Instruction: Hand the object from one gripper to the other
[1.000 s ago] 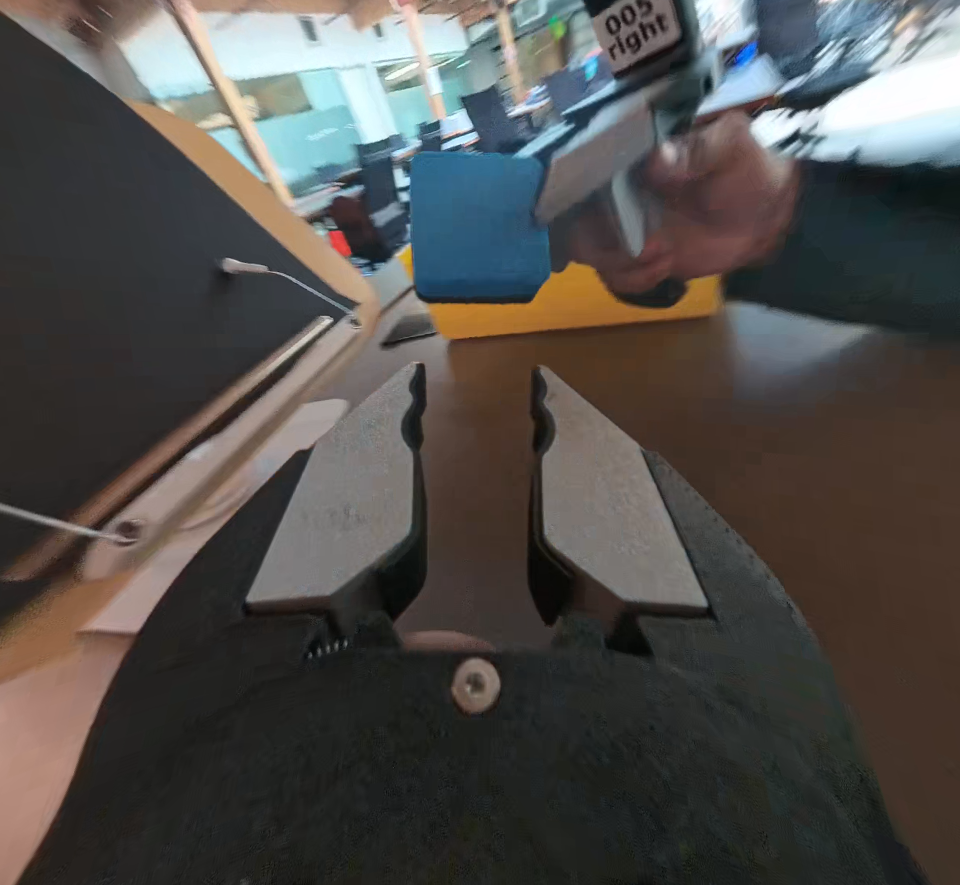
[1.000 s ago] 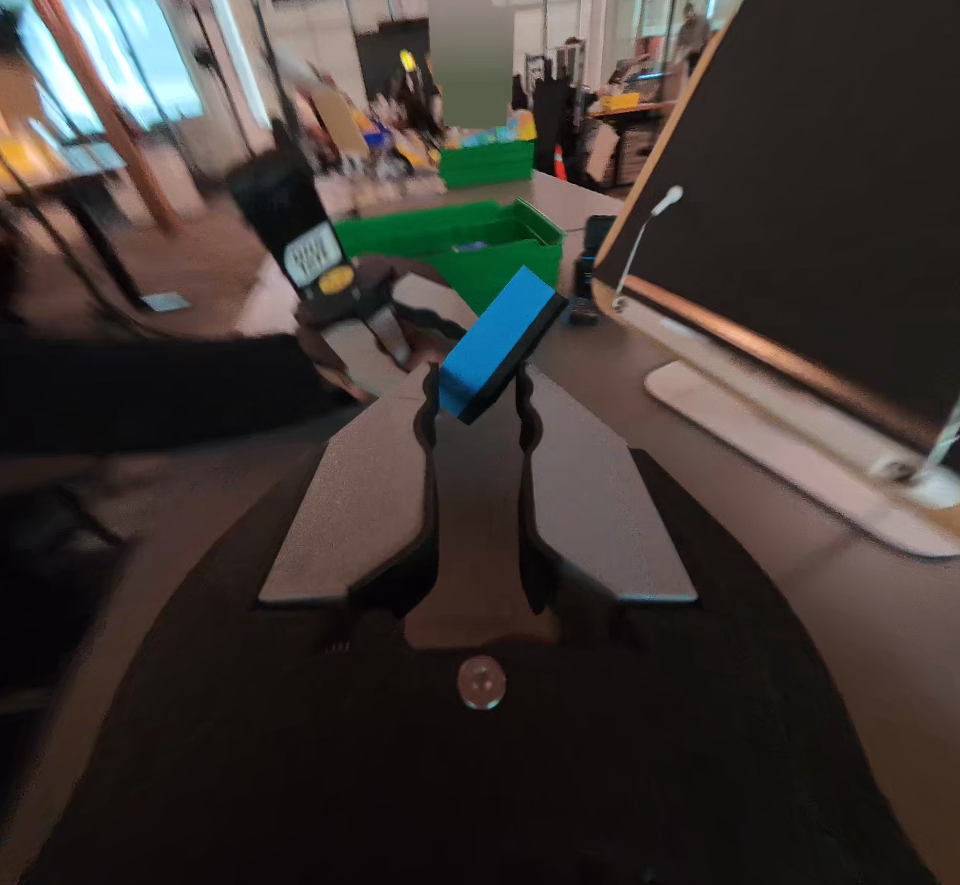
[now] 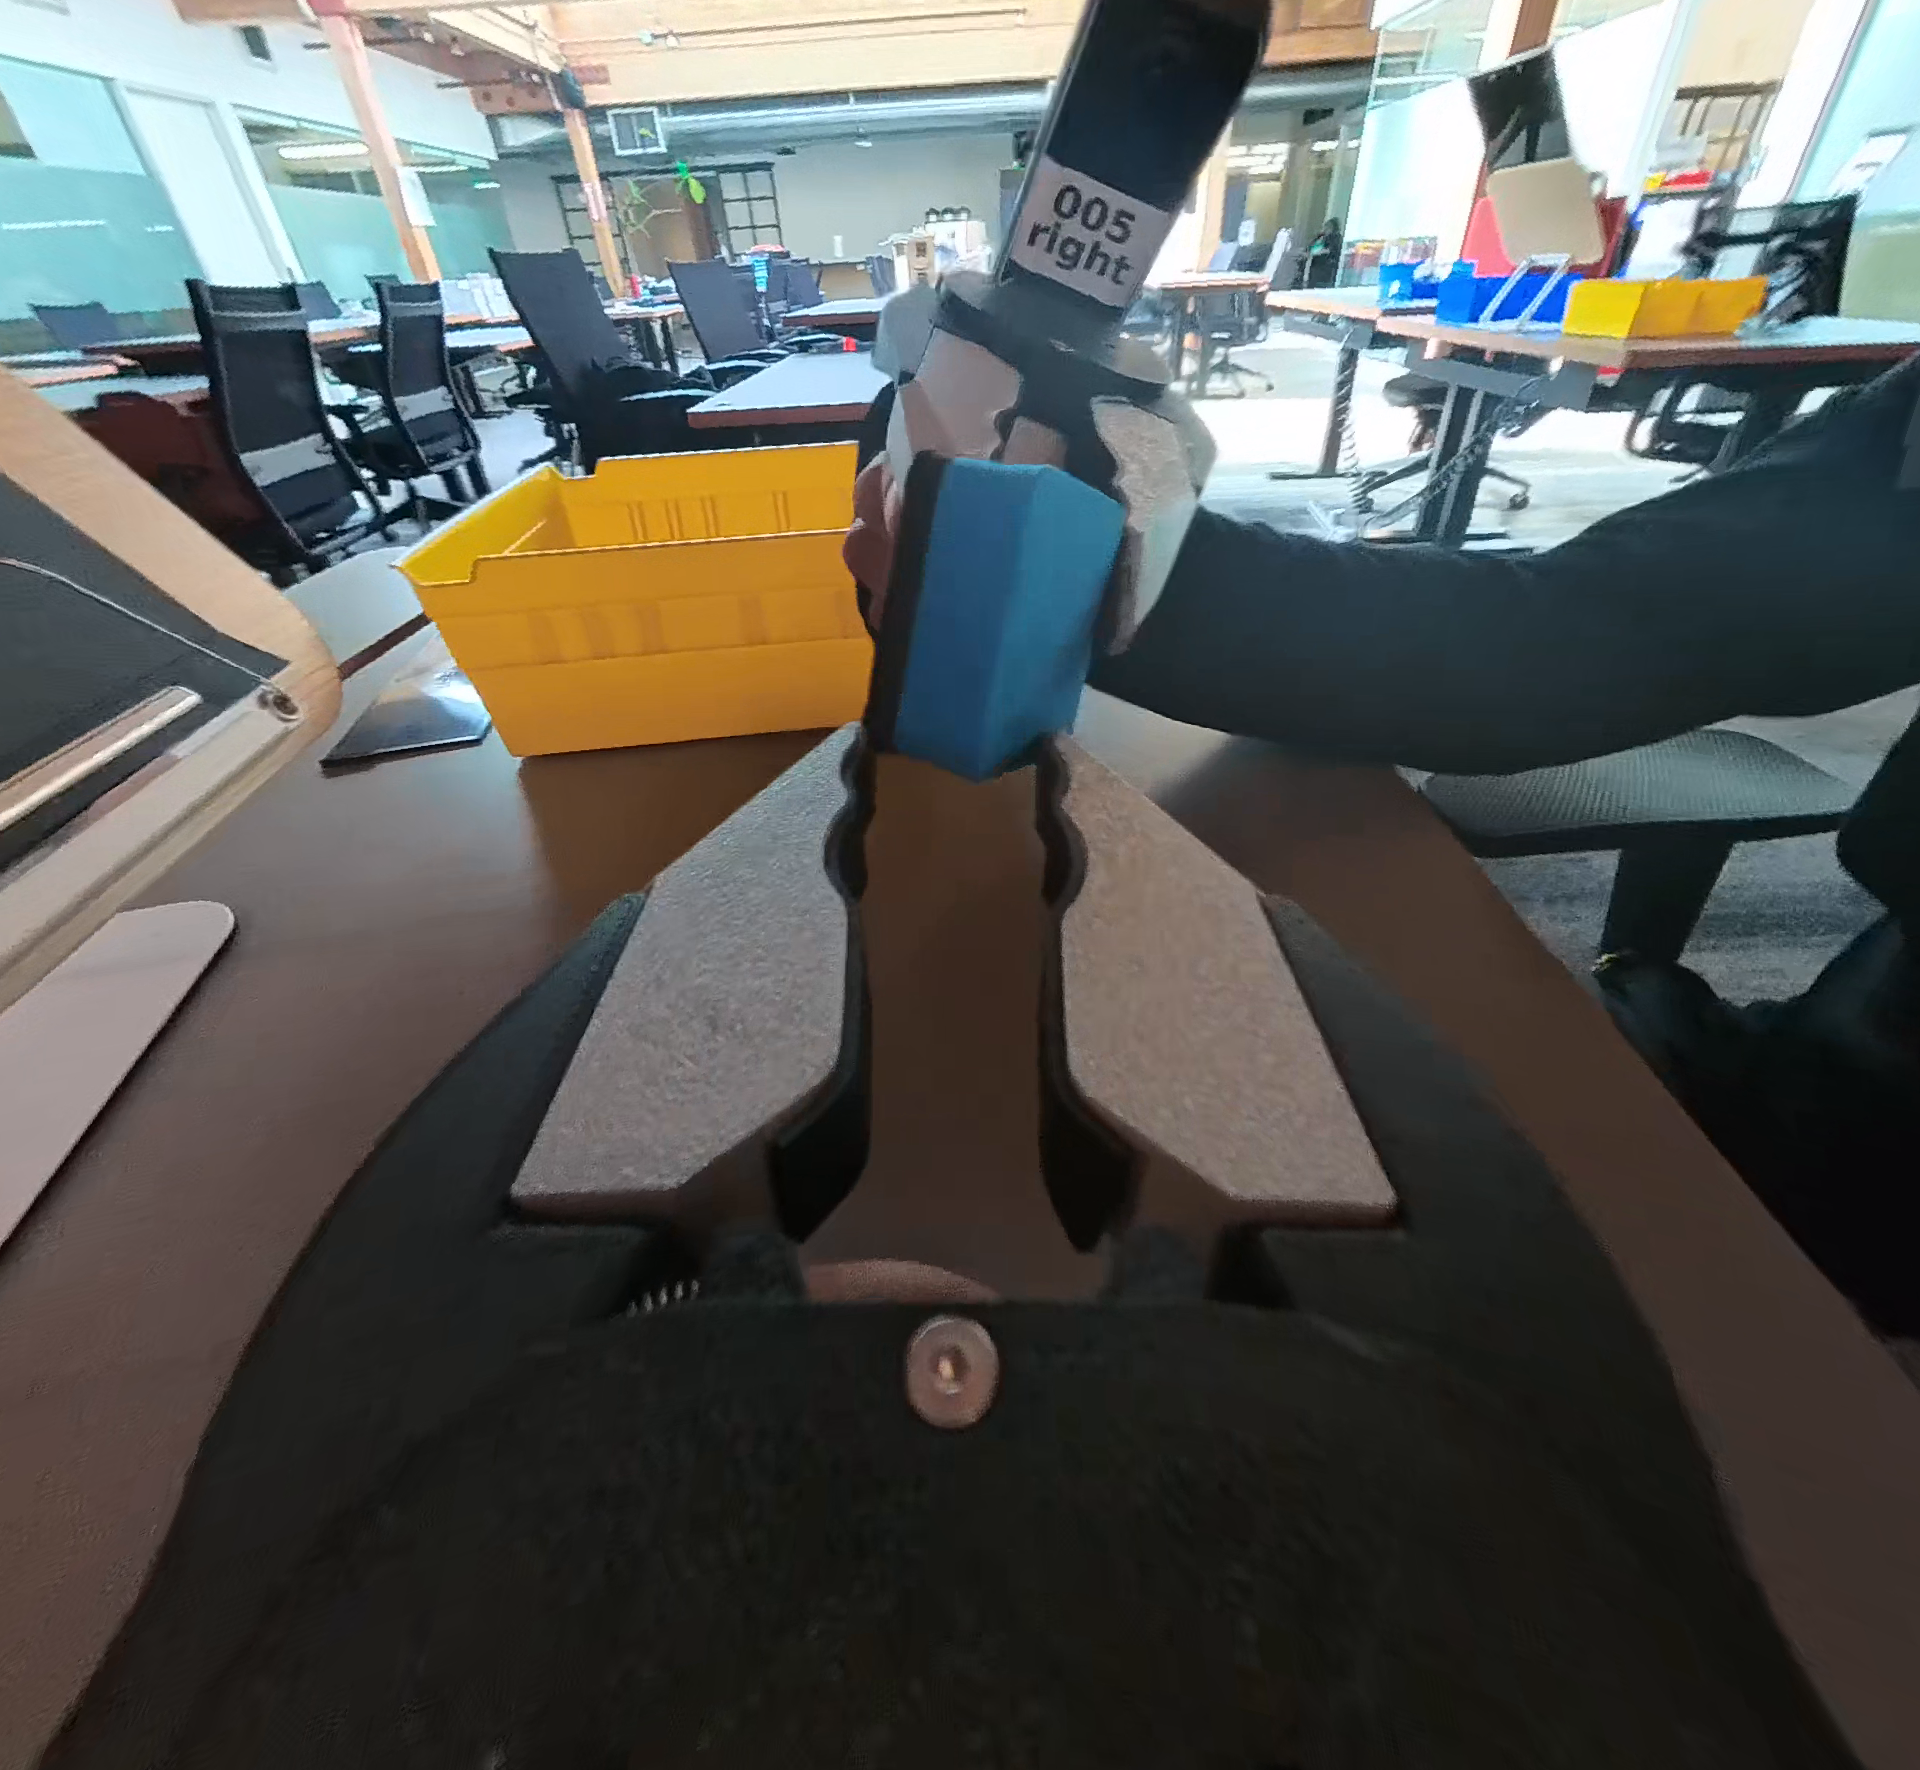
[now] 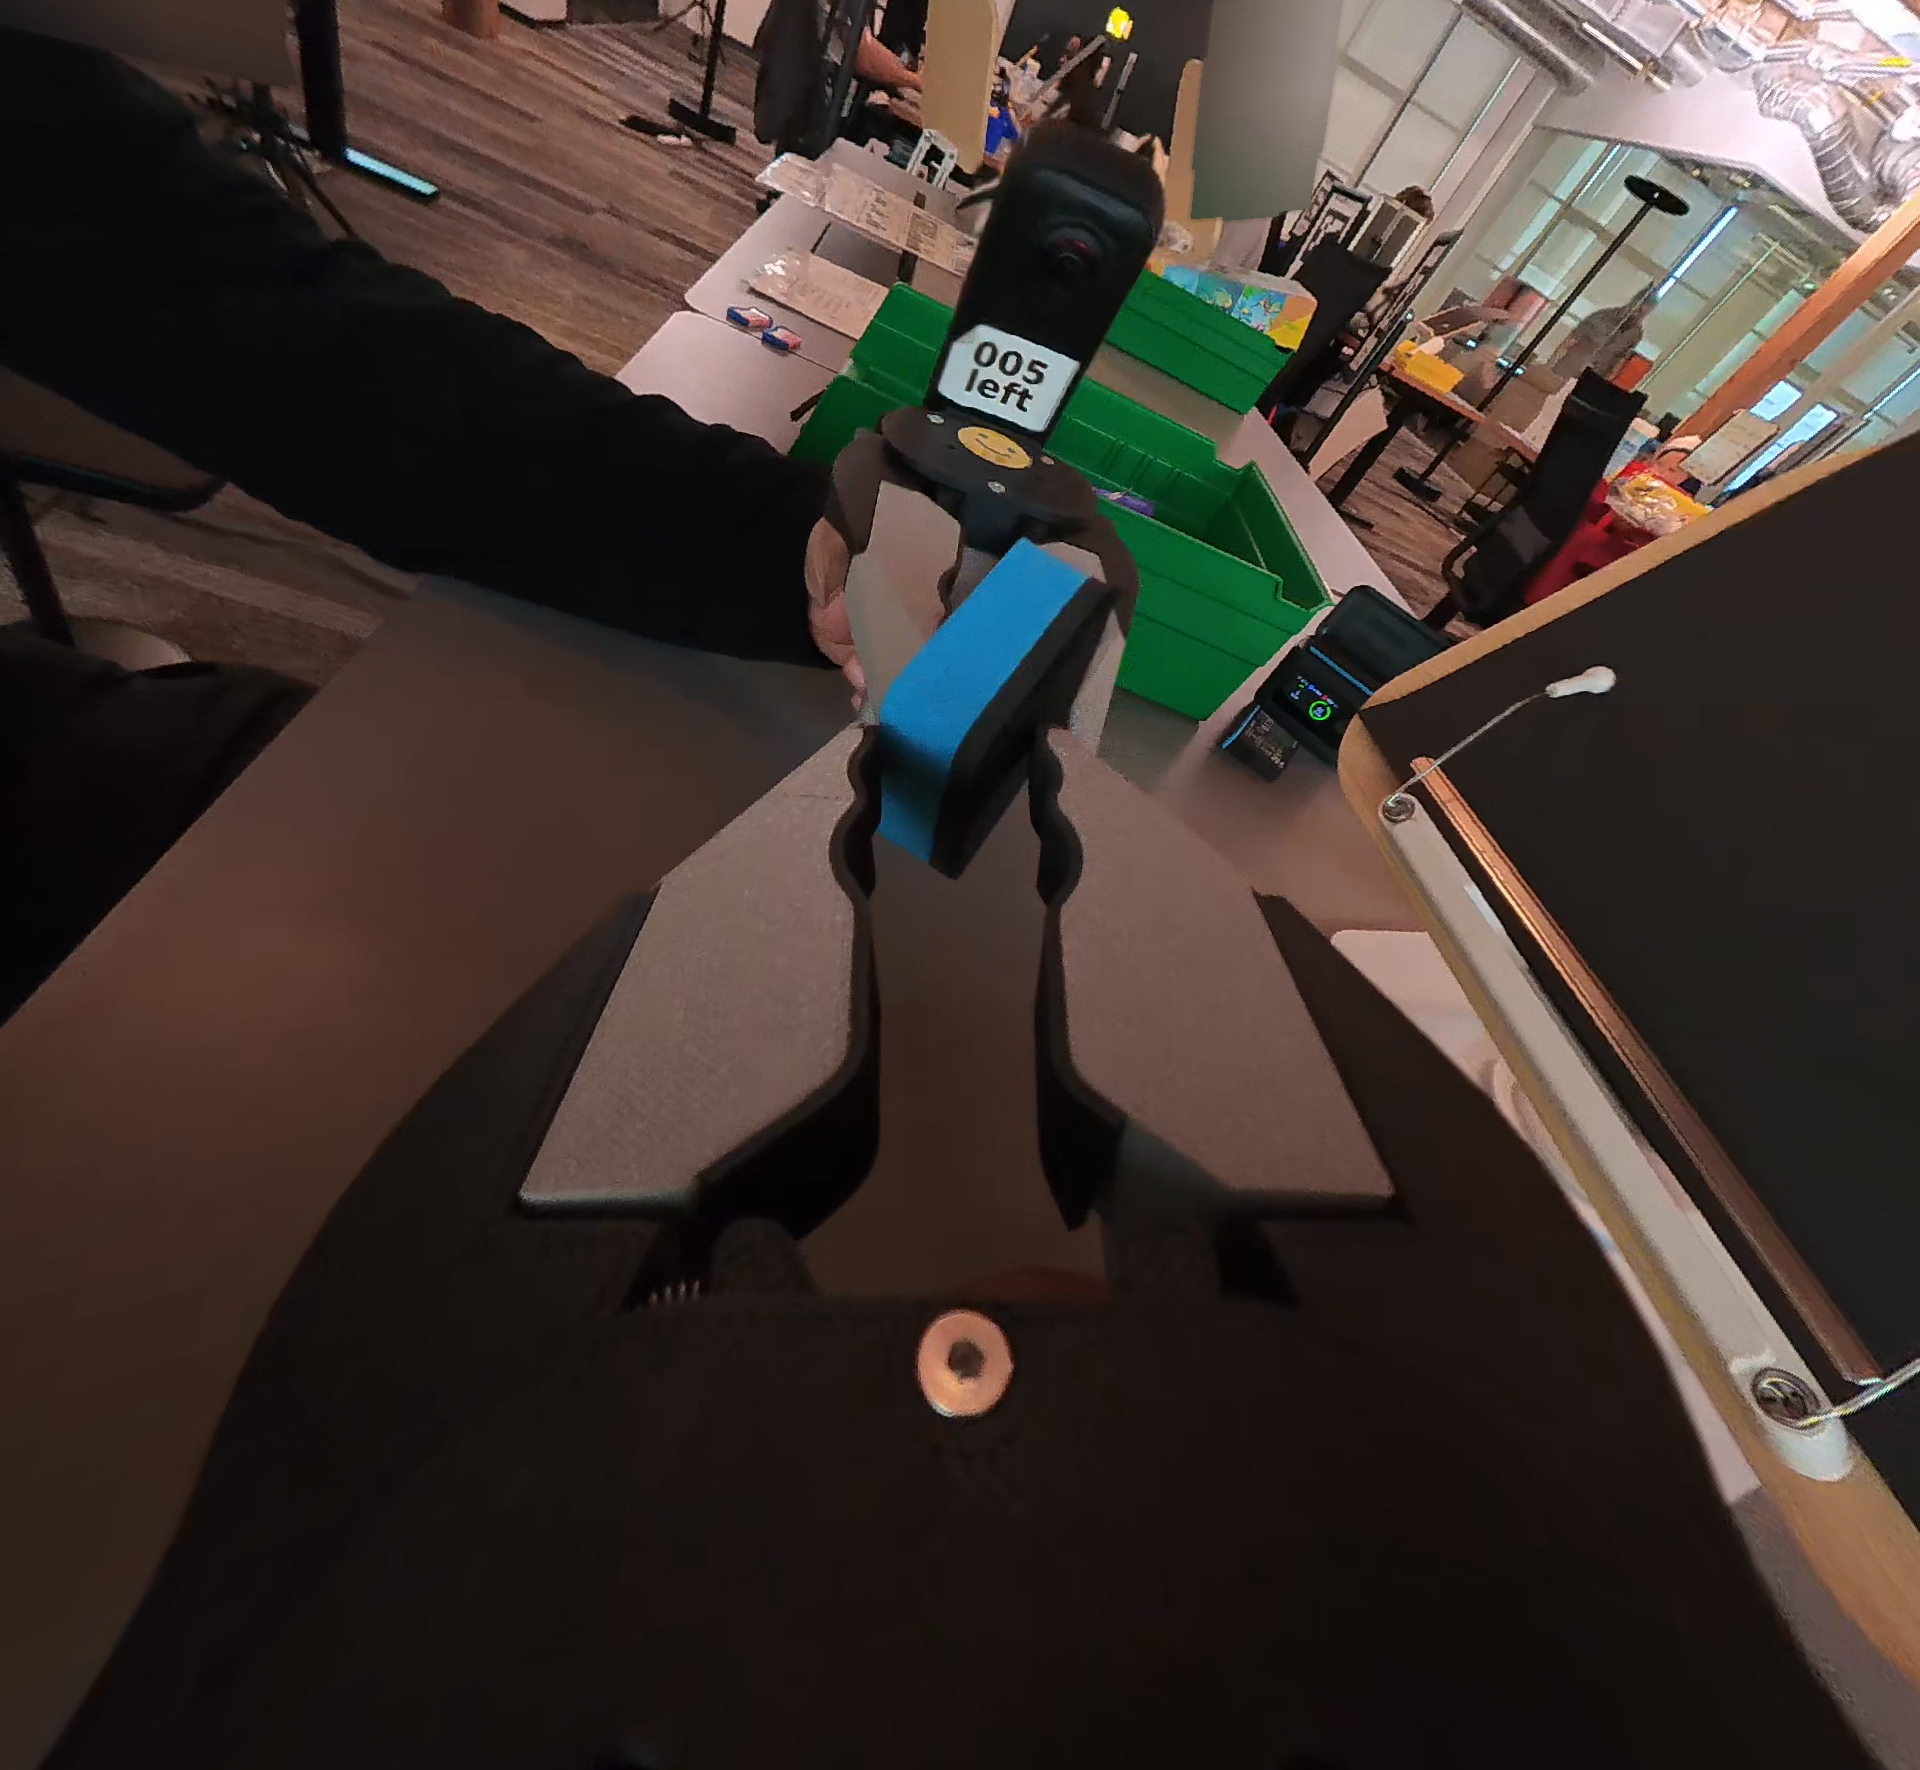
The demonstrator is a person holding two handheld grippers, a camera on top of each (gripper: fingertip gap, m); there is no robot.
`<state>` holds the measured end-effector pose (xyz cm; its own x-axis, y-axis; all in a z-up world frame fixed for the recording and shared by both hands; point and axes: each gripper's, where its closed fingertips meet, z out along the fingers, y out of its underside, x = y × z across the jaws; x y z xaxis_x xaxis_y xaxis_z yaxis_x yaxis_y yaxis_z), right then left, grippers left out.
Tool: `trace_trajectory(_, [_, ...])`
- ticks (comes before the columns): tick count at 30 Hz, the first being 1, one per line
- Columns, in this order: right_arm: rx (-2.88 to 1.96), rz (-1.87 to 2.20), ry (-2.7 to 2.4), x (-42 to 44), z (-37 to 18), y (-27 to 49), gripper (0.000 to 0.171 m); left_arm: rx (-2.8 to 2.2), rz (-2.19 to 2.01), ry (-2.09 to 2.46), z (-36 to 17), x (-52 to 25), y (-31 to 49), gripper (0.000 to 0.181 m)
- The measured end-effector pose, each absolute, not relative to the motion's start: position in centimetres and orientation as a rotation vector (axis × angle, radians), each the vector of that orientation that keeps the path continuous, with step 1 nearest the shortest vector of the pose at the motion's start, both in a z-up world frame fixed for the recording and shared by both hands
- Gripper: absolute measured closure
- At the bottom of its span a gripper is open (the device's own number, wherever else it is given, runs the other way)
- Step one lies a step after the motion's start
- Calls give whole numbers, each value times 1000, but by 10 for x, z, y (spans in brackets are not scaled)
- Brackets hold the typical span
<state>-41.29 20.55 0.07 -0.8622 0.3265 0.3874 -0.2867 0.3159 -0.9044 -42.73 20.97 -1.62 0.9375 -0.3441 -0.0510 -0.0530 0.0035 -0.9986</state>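
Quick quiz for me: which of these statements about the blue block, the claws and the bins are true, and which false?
1. The block sits between the fingers of both the left claw and the right claw. True.
2. The block lies on the table. False: it is held in the air above it.
3. A green bin stands behind the left claw in the right wrist view. True.
4. The bin behind the right claw in the left wrist view is red. False: it is a yellow bin.
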Motion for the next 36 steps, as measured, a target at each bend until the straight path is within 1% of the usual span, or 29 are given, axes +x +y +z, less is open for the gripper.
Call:
trace_trajectory(5, [-45, 1517, -2121, -416, -10, 207, 146, -1584, -213, 302, -21, -431, 213, 150])
trace_trajectory(10, [-65, 1513, -2132, -419, -13, 205, 147, -1552, -198, 333, -14, -428, 210, 152])
trace_trajectory(12, [-118, 1483, -2121, -427, -15, 210, 150, -1562, -111, 333, -15, -435, 212, 154])
trace_trajectory(15, [-250, 1445, -2098, -444, -18, 221, 151, -1571, 150, 359, -16, -451, 214, 157])
trace_trajectory(16, [-312, 1449, -2097, -449, -19, 224, 146, -1579, 260, 360, -16, -458, 216, 157])
trace_trajectory(18, [-456, 1446, -2127, -460, -26, 232, 143, -1576, 477, 373, -16, -471, 218, 160])
trace_trajectory(22, [-656, 1569, -2186, -466, -34, 232, 125, -1587, 1012, 482, -21, -494, 217, 161])
trace_trajectory(24, [-736, 1659, -2191, -468, -33, 228, 110, -1566, 1131, 506, -17, -495, 218, 161])
trace_trajectory(26, [-806, 1724, -2178, -471, -32, 225, 91, -1551, 1204, 508, -13, -497, 217, 161])
trace_trajectory(28, [-852, 1796, -2125, -475, -27, 222, 81, -1553, 1269, 522, -12, -501, 216, 161])
trace_trajectory(31, [-889, 1903, -2073, -478, -20, 214, 81, -1544, 1294, 565, -15, -496, 220, 160])
trace_trajectory(32, [-895, 1899, -2071, -479, -22, 213, 84, -1544, 1283, 579, -17, -493, 222, 160])
trace_trajectory(33, [-893, 1889, -2067, -481, -23, 213, 92, -1552, 1271, 583, -19, -491, 224, 161])
trace_trajectory(35, [-883, 1809, -2055, -485, -26, 218, 115, -1548, 1281, 597, -19, -488, 226, 161])
trace_trajectory(36, [-859, 1771, -2058, -486, -27, 219, 116, -1555, 1276, 595, -20, -488, 226, 161])
